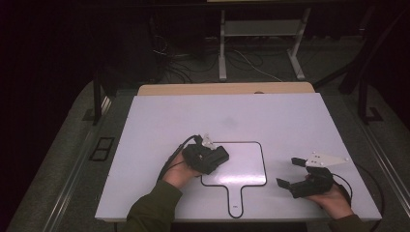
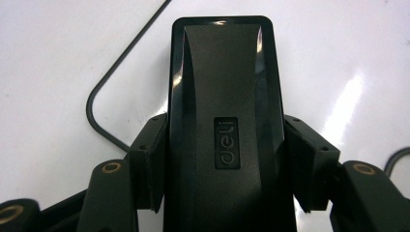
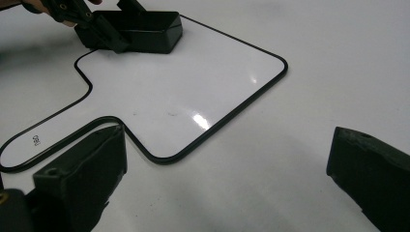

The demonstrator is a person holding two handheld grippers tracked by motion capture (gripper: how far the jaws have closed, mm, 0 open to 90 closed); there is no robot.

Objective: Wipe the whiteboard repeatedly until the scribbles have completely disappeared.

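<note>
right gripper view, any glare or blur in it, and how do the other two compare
Right gripper view: bright glare spots on the whiteboard; its near jaws are soft, out of focus. Left gripper view: glare streak on the table, highlights along the eraser, logo sharp. High view: table lit, surroundings very dark, slightly grainy, the left gripper a dark mass.
</note>
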